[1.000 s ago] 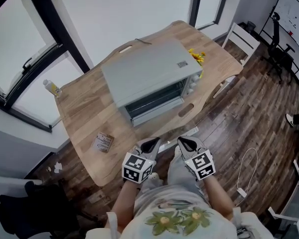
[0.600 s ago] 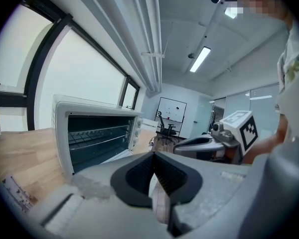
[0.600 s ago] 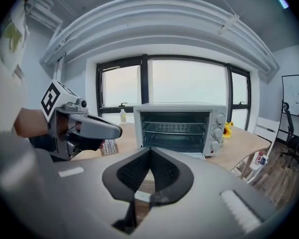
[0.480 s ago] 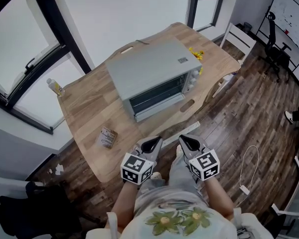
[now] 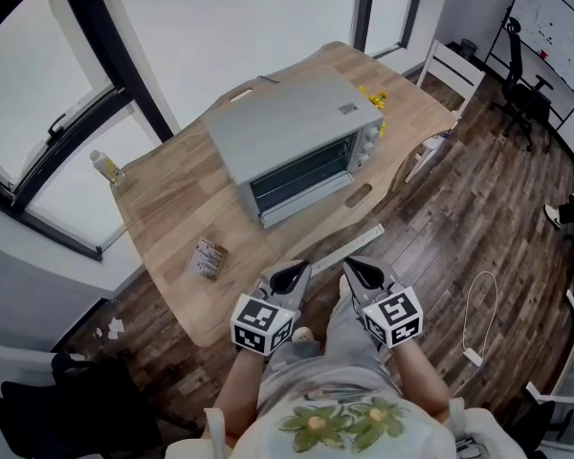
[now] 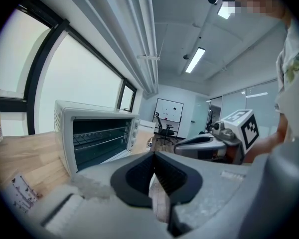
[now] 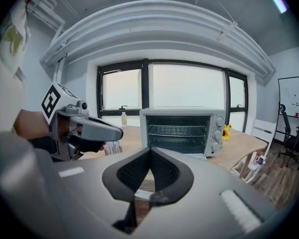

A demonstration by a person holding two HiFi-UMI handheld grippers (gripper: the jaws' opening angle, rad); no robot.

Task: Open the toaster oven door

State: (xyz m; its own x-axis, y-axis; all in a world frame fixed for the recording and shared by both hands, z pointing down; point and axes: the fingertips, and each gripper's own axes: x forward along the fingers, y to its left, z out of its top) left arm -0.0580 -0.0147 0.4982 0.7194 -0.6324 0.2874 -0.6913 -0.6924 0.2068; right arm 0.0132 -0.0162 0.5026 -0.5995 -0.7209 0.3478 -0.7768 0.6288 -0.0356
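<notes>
The desk (image 5: pixel 172 208) carries the toaster oven (image 5: pixel 292 137) at your twelve o'clock, its door apparently lowered. You hold the left tongs (image 5: pixel 289 277) and right tongs (image 5: pixel 362 273) side by side, aimed at the oven. Both are closed and empty, short of the desk edge. The print on the packet (image 5: pixel 208 258) at ten o'clock is illegible.

Colours here, roughly: the toaster oven (image 5: pixel 297 142) is plain silver-grey with a dark inside. The tabletop (image 5: pixel 167 213) is pale honey wood with a soft grain, and the floor (image 5: pixel 459 228) is streaky dark brown planks. The left hand-held gripper (image 5: pixel 289 277) and right hand-held gripper (image 5: pixel 363 273) are both light grey with black ribbed pads, and their cubes have black-and-white square markers. There are also yellow flowers (image 5: pixel 371 97), a white chair (image 5: pixel 456 68) and black window frames (image 5: pixel 122 60). The person's shirt (image 5: pixel 340 419) is white with a green-and-yellow flower print.
</notes>
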